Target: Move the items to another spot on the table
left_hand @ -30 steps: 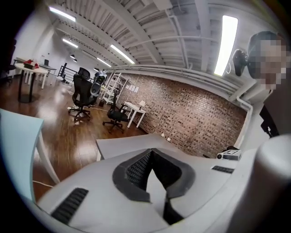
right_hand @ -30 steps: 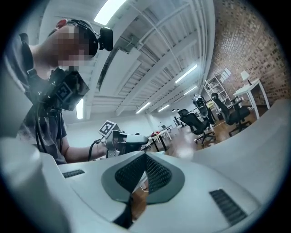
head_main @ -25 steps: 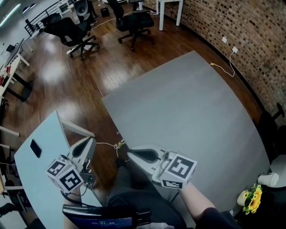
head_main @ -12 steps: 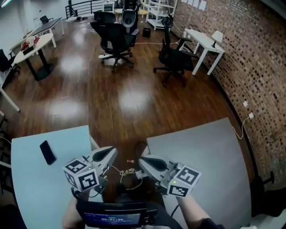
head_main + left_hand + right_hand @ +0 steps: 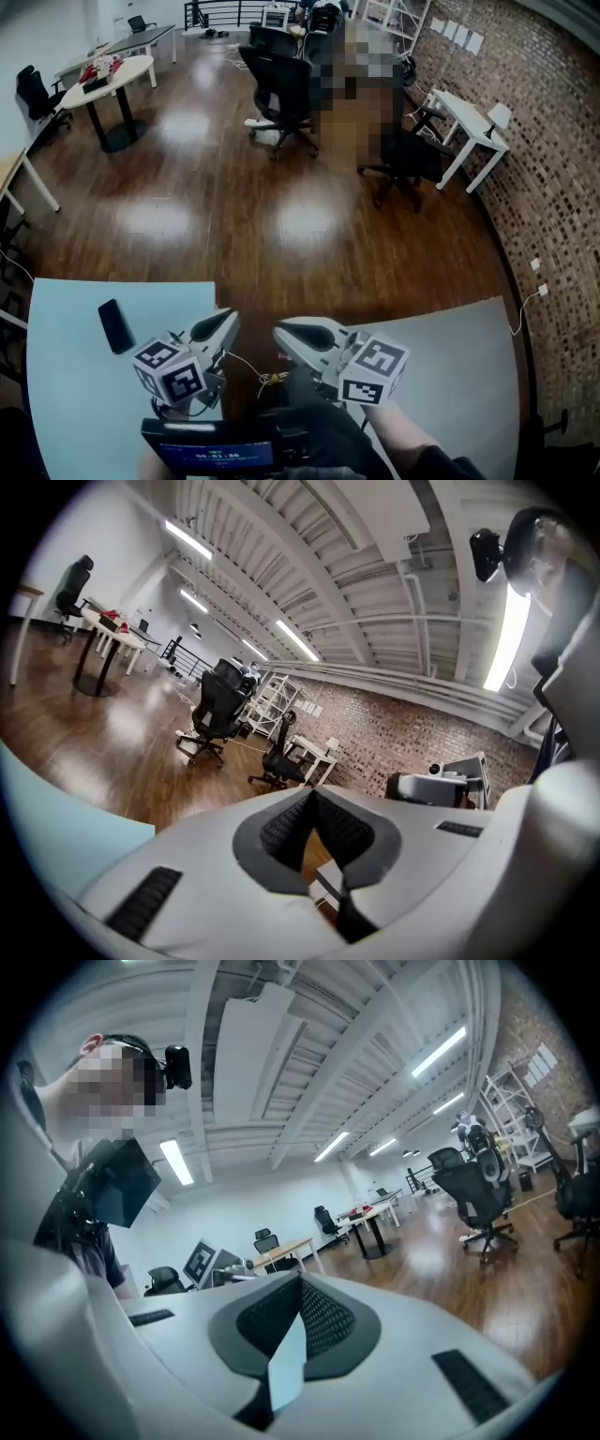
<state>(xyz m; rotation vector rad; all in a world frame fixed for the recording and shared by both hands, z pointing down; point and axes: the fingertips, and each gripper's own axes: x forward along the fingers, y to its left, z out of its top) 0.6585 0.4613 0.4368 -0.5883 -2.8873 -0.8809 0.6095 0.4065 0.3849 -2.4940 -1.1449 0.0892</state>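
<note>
1. Dark handheld unit with a lit blue screen (image 5: 208, 456), at the person's body, nearest of all.
2. Left gripper (image 5: 228, 322), white shell with a marker cube (image 5: 171, 370). It is held roughly level over the right edge of the light-blue table (image 5: 56, 394). Jaws together, black ribbed pads meeting on each other.
3. Right gripper (image 5: 281, 330), the same build, carried on a bare forearm (image 5: 417, 442), its tip over the gap between the two tables. Jaws together, pad against pad.
4. Thin black slab, phone-like (image 5: 116, 325), lying flat on the light-blue table near its far edge, just left of the left gripper's cube and apart from it.
5. Grey table (image 5: 459, 366), right of the gap.
6. Tangle of thin cables (image 5: 267, 377) on the floor between the tables.
7. Glossy brown wood floor (image 5: 206, 216), running to the far wall.
8. Two black office chairs on castors (image 5: 281, 89) (image 5: 408, 155), mid-room.
9. White rectangular desk (image 5: 466, 114), beside the right-hand chair.
10. Round white table (image 5: 111, 73), far left, red objects on top.
11. Brick wall (image 5: 553, 159), along the right side, with a socket and white lead (image 5: 537, 281).
</note>
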